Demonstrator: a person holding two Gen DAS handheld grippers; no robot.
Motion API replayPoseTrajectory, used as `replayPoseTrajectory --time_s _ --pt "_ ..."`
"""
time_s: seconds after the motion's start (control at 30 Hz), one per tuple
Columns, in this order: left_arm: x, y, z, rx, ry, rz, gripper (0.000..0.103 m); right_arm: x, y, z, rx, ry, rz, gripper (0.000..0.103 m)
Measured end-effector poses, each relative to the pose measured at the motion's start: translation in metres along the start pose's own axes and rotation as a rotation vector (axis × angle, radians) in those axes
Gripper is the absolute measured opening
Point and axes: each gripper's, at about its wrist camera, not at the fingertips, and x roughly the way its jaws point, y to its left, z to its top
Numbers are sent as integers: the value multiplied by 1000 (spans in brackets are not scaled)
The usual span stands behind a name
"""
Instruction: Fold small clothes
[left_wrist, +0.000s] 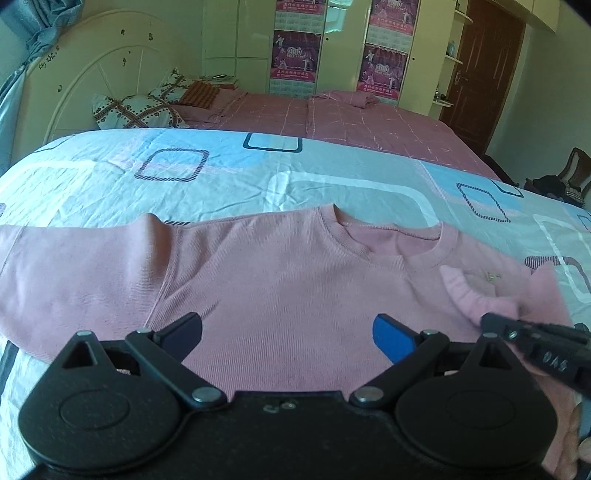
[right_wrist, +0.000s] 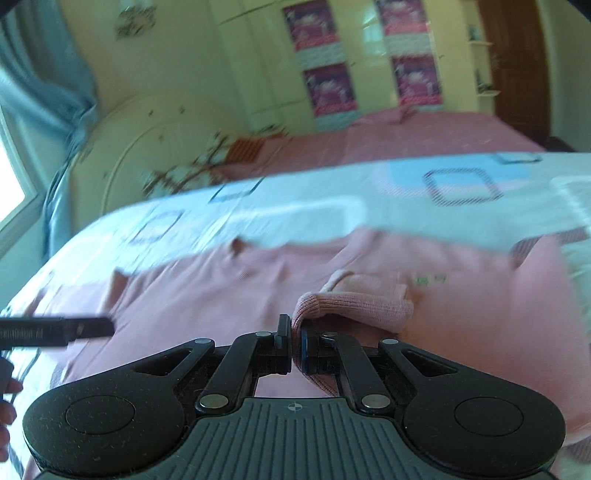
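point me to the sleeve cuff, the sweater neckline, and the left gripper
sleeve cuff (right_wrist: 351, 308): right wrist view, on the ribbed knit just past the shut fingers.
sweater neckline (left_wrist: 388, 254): left wrist view, on the front collar band.
left gripper (left_wrist: 288, 334): left wrist view, midway between the open fingertips.

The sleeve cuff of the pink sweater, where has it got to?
The cuff is pinched in the right gripper, folded in over the pink sweater chest, just right of the neckline in the left wrist view.
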Motion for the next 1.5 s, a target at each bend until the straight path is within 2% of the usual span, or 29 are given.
replayPoseTrajectory --time_s 0.07,0.1,0.13,0.2,0.23,0.33,0.37,0.57,0.63,0.7,0.73,0.87,0.93,0.97,1.0,1.03,1.07,1.1,1.3,1.33,1.37,1.4,1.43,1.5 --pt "6 -3 -2 12 14 -29 99 12 13 -9 -25 42 -11 7" --pt "8 -4 -3 17 21 -46 99 14 16 -12 -30 57 -13 18" --pt "10 -7 -3 20 25 -60 99 14 17 -15 -23 60 1 40" --pt "14 -12 -5 31 24 -81 101 10 18 -16 -8 50 29 63" --pt "16 -15 -5 33 24 -90 101 6 20 -17 -22 43 36 63" --pt "18 -28 -7 51 23 -136 101 -13 19 -19 -54 47 49 63" --pt "19 -35 -9 70 22 -160 101 -21 14 -21 -45 38 24 63" --pt "25 -105 -36 307 28 -254 97 -82 -47 -41 43 -7 -225 63" --pt "35 -124 -45 367 35 -242 91 -95 -67 -50 56 0 -314 63" --pt "50 -135 -48 397 46 -220 80 -103 -85 -58 88 14 -366 63" --pt "57 -138 -49 397 47 -207 78 -106 -93 -60 107 18 -386 63" --pt "78 -139 -48 377 29 -157 73 -111 -115 -69 154 29 -443 63" --pt "83 -136 -45 343 2 -149 67 -111 -121 -72 172 34 -452 63" --pt "85 -135 -43 326 -11 -150 57 -110 -123 -73 174 32 -454 63" --pt "87 -133 -40 308 -21 -155 40 -108 -124 -72 175 32 -453 63" --pt "89 -130 -37 282 -23 -167 31 -105 -125 -72 177 33 -449 63" --pt "90 -126 -34 247 -18 -175 15 -102 -126 -72 182 33 -442 63" --pt "88 -119 -30 201 -22 -190 10 -99 -127 -71 191 29 -435 63" --pt "50 -78 -7 40 -132 -233 9 -80 -130 -58 212 15 -411 63" --pt "44 -70 -5 20 -152 -229 9 -77 -129 -56 214 10 -403 55" --pt "39 -62 -3 2 -169 -223 9 -74 -128 -54 213 8 -396 42" --pt "35 -56 -2 -4 -184 -208 9 -70 -127 -51 214 15 -383 23" --pt "32 -50 -3 -2 -193 -190 9 -67 -126 -50 218 24 -374 17" --pt "36 -38 -8 -9 -174 -156 9 -62 -123 -49 209 33 -377 16"
